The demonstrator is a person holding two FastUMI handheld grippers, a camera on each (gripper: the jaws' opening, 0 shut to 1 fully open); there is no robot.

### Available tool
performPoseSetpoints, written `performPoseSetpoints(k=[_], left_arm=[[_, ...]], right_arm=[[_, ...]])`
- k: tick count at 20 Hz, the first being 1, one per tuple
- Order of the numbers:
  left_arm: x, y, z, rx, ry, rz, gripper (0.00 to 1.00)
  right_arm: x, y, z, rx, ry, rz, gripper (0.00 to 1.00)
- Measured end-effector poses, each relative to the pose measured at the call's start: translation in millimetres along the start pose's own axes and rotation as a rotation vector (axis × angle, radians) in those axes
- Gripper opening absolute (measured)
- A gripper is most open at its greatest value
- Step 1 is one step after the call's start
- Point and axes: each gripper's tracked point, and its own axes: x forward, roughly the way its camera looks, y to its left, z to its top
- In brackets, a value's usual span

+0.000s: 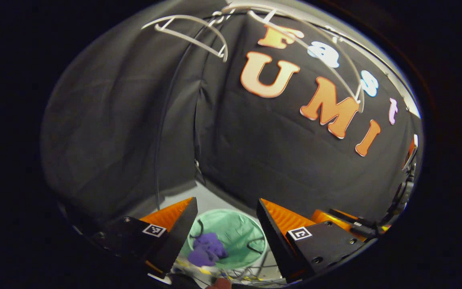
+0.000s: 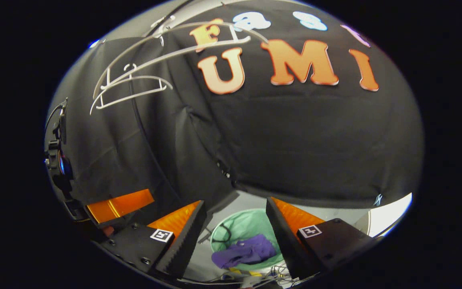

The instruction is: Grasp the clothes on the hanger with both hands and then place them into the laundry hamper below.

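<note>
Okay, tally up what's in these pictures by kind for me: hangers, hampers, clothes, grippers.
White hangers, bare: 2
Green laundry hamper: 1
Purple garment inside it: 1
Grippers, left gripper and right gripper, both open and empty: 2
Total: 6

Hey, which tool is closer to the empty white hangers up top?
Left, probably. The white hangers arch almost directly over the left tool; from the right tool they hang farther off, to the upper left.
</note>
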Motion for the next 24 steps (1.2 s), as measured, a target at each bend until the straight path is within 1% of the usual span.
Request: performPoseSetpoints(k=[2,3,5,6,8,11,13,15,16,17,19,20,21,24], left_arm=[[-15.3,3.8,35.3,0.063,-0.101,0.020,0.95],[-26.6,3.6,54.5,0.086,-0.159,0.038,0.95],[-52.2,-4.1,91.5,0.087,-0.275,0.058,0.94],[-67.3,-13.6,100.2,0.082,-0.311,0.058,0.94],[-98.2,-31.5,111.7,0.062,-0.368,0.065,0.94],[-150.0,-39.0,121.3,0.038,-0.448,0.088,0.94],[-176.6,-55.7,121.0,0.045,-0.489,0.106,0.94],[-201.0,-70.5,119.8,0.036,-0.516,0.125,0.94],[-209.9,-72.8,120.1,0.022,-0.535,0.139,0.94],[-220.6,-72.7,119.6,0.012,-0.557,0.159,0.88],[-238.4,-74.4,116.2,0.020,-0.580,0.200,0.87],[-246.6,-74.8,113.6,0.033,-0.583,0.216,0.87],[-254.9,-76.8,111.1,0.047,-0.585,0.229,0.87],[-277.4,-78.2,108.9,0.065,-0.614,0.287,0.87]], right_arm=[[-14.8,-0.3,38.7,-0.033,-0.102,-0.023,0.98],[-25.4,2.8,57.2,-0.047,-0.153,-0.023,0.98],[-51.4,8.6,78.0,-0.056,-0.215,-0.002,0.98],[-63.0,9.5,85.3,-0.054,-0.237,0.023,0.98],[-96.9,3.3,93.1,-0.062,-0.279,0.058,0.94],[-141.3,-23.6,112.5,-0.110,-0.350,0.064,0.89],[-169.8,-29.5,131.4,-0.133,-0.397,0.057,1.00],[-198.2,-40.7,137.9,-0.131,-0.428,0.072,1.00],[-211.3,-42.7,139.7,-0.126,-0.440,0.090,0.95],[-224.4,-48.5,141.2,-0.120,-0.456,0.094,0.89],[-248.4,-60.8,141.4,-0.112,-0.481,0.096,0.89],[-259.3,-65.8,140.4,-0.111,-0.485,0.100,1.00],[-265.9,-69.6,139.5,-0.108,-0.490,0.104,0.98],[-284.4,-82.3,141.0,-0.097,-0.516,0.106,1.00]])
